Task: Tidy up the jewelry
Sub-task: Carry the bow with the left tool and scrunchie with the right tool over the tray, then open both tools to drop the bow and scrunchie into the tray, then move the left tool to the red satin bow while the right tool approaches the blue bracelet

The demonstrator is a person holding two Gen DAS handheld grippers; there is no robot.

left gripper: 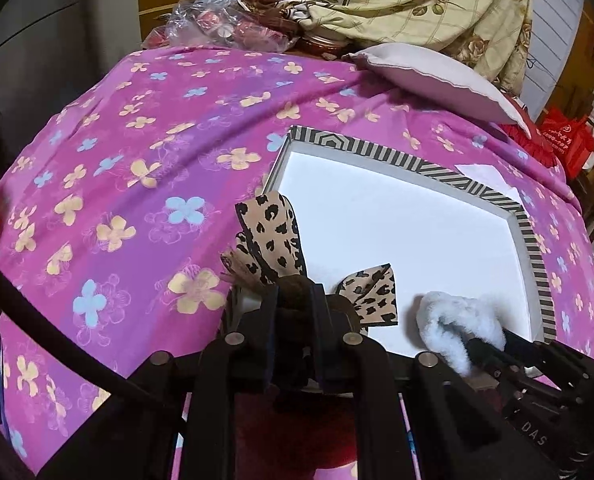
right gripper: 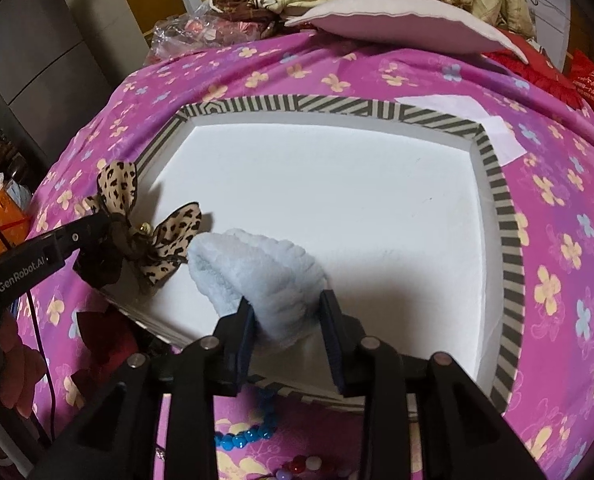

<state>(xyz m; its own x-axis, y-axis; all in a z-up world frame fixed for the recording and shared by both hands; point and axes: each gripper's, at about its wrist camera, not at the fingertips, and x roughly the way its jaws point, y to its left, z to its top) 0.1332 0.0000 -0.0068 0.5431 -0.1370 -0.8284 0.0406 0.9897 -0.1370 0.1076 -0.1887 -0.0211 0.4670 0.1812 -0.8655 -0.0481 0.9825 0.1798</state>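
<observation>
A shallow white box with a black-and-white striped rim (left gripper: 533, 248) (right gripper: 509, 240) lies on the pink flowered bedspread. My left gripper (left gripper: 295, 300) is shut on the brown middle of a leopard-print bow (left gripper: 273, 236) and holds it over the box's left edge; the bow also shows in the right wrist view (right gripper: 169, 236). My right gripper (right gripper: 285, 308) is shut on a fluffy pale-blue scrunchie (right gripper: 257, 276) above the box's near part; the scrunchie also shows in the left wrist view (left gripper: 457, 328).
A blue bead bracelet (right gripper: 245, 436) and red, white and purple beads (right gripper: 297, 468) lie on the bedspread in front of the box. A white pillow (right gripper: 401, 24), a floral quilt and a plastic bag sit at the far end. White paper (right gripper: 497, 132) lies by the box's far right corner.
</observation>
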